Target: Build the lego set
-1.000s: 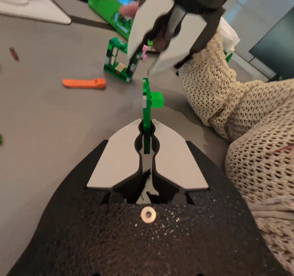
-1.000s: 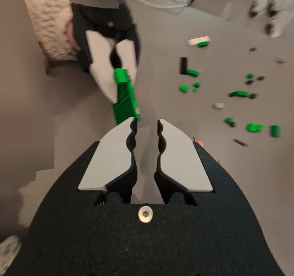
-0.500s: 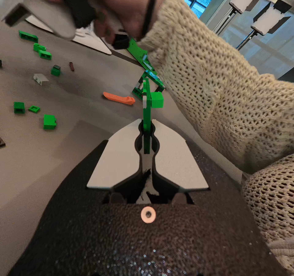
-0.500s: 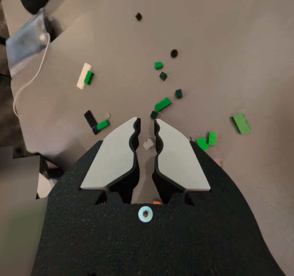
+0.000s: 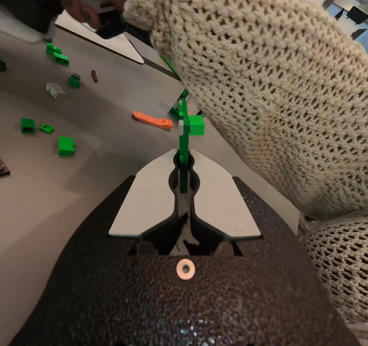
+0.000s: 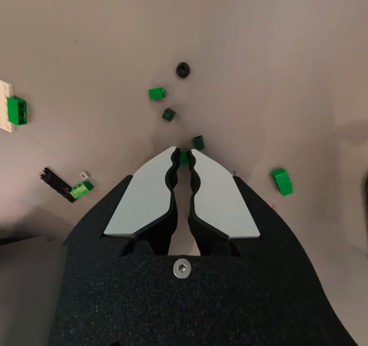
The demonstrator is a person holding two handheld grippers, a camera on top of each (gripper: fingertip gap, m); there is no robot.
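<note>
Left wrist view is showing the left gripper [image 5: 183,155] clenched on a thin green plate assembly [image 5: 183,137], holding it edge-on above the counter [image 5: 99,177], with a bright green cube brick [image 5: 196,125] clipped to its right side and a pale stripe along its left edge. A cream knitted sleeve [image 5: 258,97] is reaching across the right half of that view, and behind it a partly built green structure [image 5: 177,111] is peeking out, mostly hidden; an orange brick separator [image 5: 152,120] is lying just left of it. Loose pieces are lying scattered to the left, among them a green brick [image 5: 66,145] and a grey brick [image 5: 55,90]. In the right wrist view the right gripper [image 6: 183,154] is pointing down at the counter [image 6: 258,57] with a small green brick [image 6: 183,157] sitting between its fingertips; the jaws are standing narrow around it, but whether they are already pinching it or merely bracketing it cannot be told. A dark green piece [image 6: 198,142] is lying just beyond, with another dark green piece [image 6: 168,114], a bright green brick [image 6: 156,93] and a black round piece [image 6: 182,69] farther out. Judging from this, the build is sitting somewhere in the middle: two sub-assemblies are existing, yet many parts are waiting unattached, and the next brick is only now being collected.
</note>
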